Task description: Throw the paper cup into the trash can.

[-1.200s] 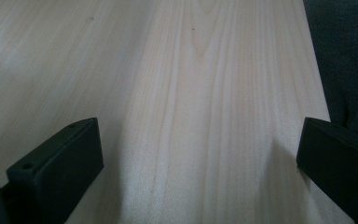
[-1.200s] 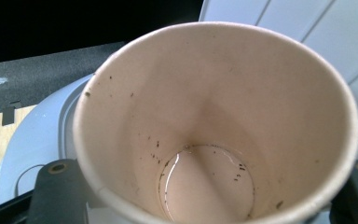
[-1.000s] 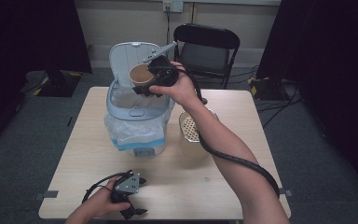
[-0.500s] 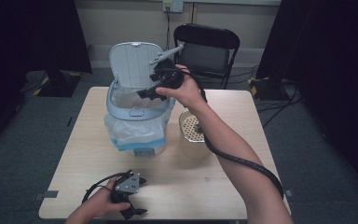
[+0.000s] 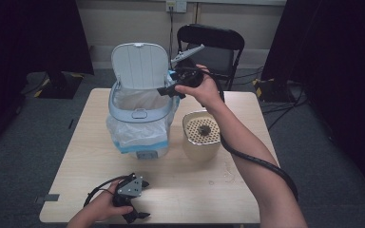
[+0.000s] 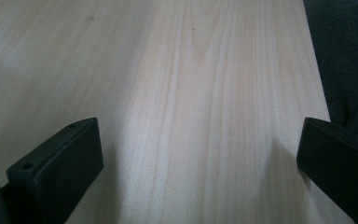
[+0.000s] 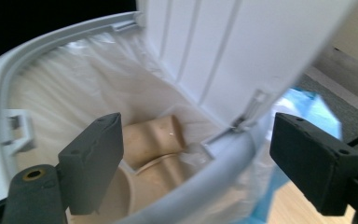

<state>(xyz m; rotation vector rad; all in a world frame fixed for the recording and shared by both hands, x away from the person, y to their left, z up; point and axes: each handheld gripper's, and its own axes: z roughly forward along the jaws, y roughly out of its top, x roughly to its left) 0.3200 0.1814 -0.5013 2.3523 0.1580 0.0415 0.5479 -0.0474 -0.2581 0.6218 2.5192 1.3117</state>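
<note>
The right arm reaches far forward across the table [image 5: 190, 190], and the right hand [image 5: 208, 90] holds the right gripper [image 5: 167, 91] level at the back right rim of the bin [image 5: 138, 114], with the tips pointing to the left over the opening. Its jaws have just been opening wider and then closing a little; now they stand wide apart and nothing is between them. In the right gripper view the paper cups [image 7: 156, 149] lie down inside the bin on the white bag [image 7: 74, 88], below the jaws and well apart from the pads, and the open lid [image 7: 242, 51] stands upright behind. The left hand [image 5: 100, 209] rests at the near edge of the table with the left gripper [image 5: 133, 213]; its jaws are also wide apart over bare wood, holding nothing. A beige pot [image 5: 201, 135] stands just right of the bin.
</note>
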